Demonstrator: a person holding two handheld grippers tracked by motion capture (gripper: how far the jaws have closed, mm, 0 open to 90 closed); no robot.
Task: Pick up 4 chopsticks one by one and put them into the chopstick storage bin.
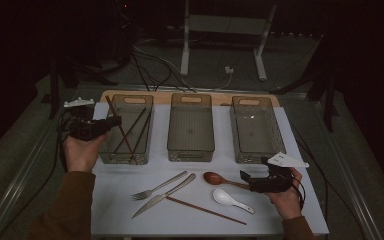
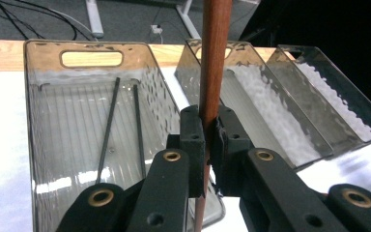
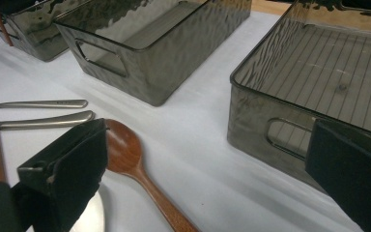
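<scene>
three bins (image 1: 190, 128) behind cutlery (image 1: 162, 187) on table (image 1: 110, 210)

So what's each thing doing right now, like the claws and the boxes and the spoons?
Left claw: shut on the brown chopstick.
Brown chopstick: held over the left box.
Right claw: open, holding nothing, near the wooden spoon.
Left box: has two dark chopsticks in it.
Middle box: empty.
Right box: empty.
Wooden spoon: lying on the table.
White spoon: lying on the table.
Fork, knife, second chopstick: lying on the table.
</scene>
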